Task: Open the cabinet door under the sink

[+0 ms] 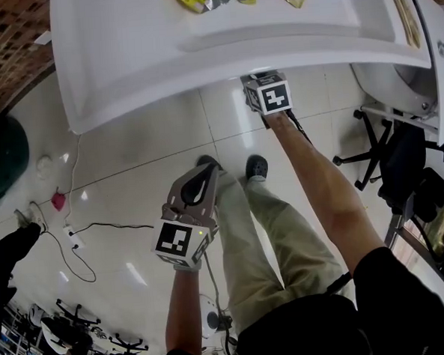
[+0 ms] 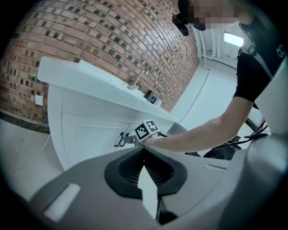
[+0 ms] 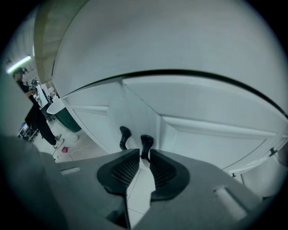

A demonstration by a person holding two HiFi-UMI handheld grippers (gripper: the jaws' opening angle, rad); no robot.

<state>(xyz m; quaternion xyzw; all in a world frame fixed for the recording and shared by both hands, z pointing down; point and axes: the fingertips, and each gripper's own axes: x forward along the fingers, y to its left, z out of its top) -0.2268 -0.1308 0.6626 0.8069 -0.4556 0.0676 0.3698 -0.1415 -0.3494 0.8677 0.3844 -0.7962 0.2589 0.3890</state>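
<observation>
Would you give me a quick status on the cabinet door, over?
Right tool clamped on door handle. Left tool shut, empty, held low. Door not swung open. No obstruction seen.

Counter (image 1: 199, 54) overhang shuts off room above right gripper (image 3: 143, 153); cabinet front (image 3: 216, 130) is dead ahead. Its jaws sit around one handle (image 3: 146, 144), with second handle (image 3: 123, 137) just beside, tight gap between. Left gripper (image 1: 200, 183) hangs over open floor (image 1: 131, 163), free all round. Chair (image 1: 389, 155) crowds the right, cables (image 1: 109, 226) lie to the left.
</observation>
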